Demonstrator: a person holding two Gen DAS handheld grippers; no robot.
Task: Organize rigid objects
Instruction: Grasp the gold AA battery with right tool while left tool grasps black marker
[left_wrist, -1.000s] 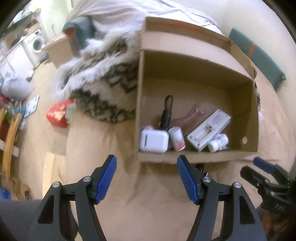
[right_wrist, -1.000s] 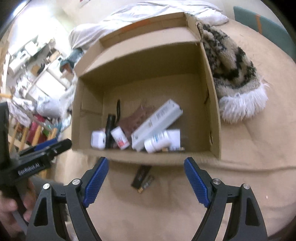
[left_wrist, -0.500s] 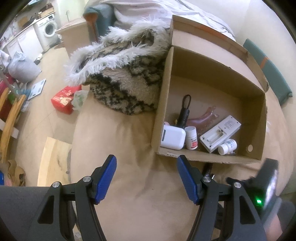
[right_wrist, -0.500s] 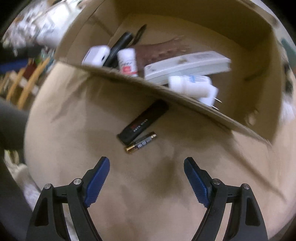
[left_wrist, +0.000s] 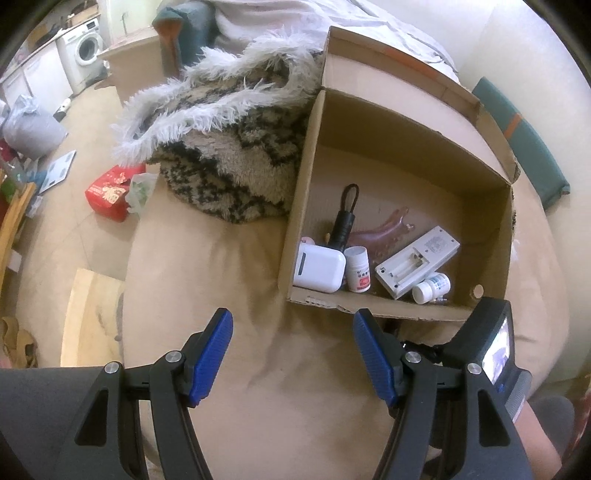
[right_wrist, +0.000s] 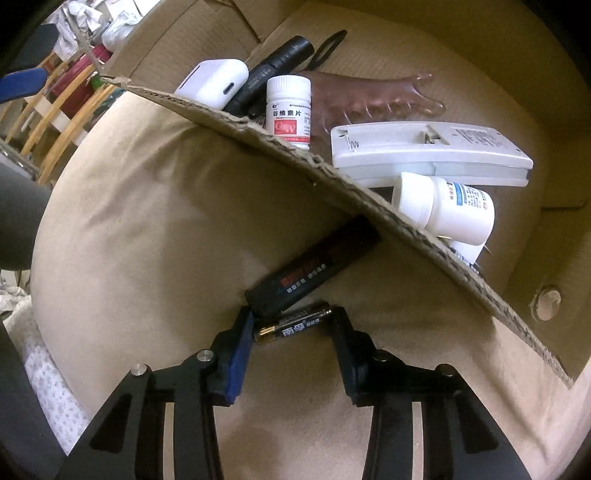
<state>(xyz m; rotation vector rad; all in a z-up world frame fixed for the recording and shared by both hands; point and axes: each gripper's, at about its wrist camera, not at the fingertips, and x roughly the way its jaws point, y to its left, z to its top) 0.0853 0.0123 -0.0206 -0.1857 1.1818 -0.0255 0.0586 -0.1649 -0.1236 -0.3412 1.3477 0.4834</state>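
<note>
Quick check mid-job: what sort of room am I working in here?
Most likely a lived-in home, perhaps a bedroom that opens onto a laundry corner. The open cardboard box sits on a soft beige cushioned surface, a white front-loading washing machine stands against the far wall, and rumpled white bedding lies behind.

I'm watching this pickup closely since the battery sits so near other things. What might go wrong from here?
The right tool, its jaws just closing end to end around the battery, may let it pivot and slip out. Its left pad touches the black lighter, which may get dragged. Lifting could catch the cardboard box edge.
</note>
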